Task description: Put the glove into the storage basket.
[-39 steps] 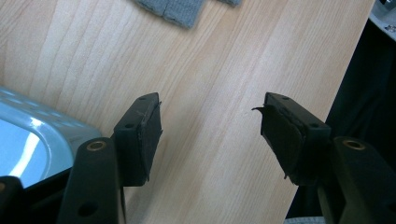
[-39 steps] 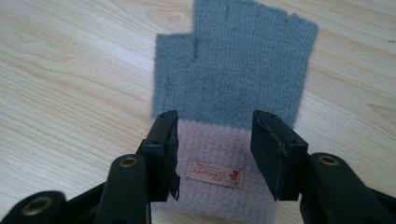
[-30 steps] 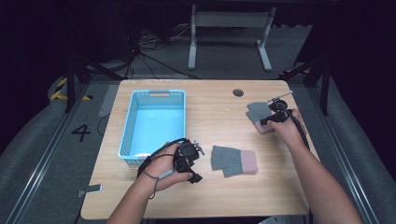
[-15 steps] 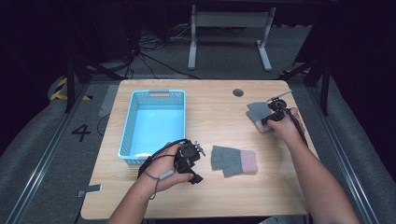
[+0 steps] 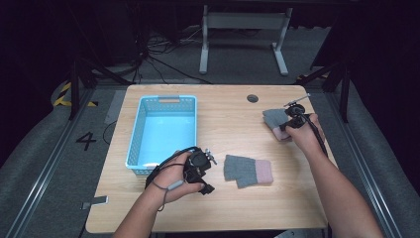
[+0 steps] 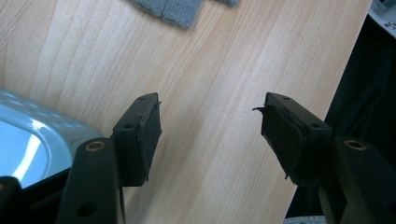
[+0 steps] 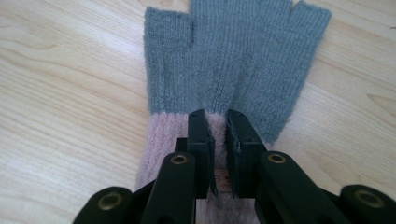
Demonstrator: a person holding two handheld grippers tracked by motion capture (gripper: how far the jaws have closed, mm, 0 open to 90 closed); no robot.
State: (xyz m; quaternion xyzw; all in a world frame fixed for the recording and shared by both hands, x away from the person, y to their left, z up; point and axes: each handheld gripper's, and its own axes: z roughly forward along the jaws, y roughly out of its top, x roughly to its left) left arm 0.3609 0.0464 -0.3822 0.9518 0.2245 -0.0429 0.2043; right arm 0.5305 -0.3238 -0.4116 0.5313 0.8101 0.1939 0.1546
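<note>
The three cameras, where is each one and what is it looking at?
High view: above the person's side, looking forward and down at the table; both forearms, left gripper, right gripper.
Left gripper view: rides that gripper, facing bare wood, basket beside; jaws apart.
Right gripper view: rides that gripper, facing the far glove; jaws pinching its pink cuff.
Shared: high and right views show that glove.

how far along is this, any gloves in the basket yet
Nothing looks done: the blue basket holds no gloves. In hand: the right gripper is pinched on the pink cuff of the far glove, which lies flat on the table. Left: the near glove lies untouched beside the open left gripper.
</note>
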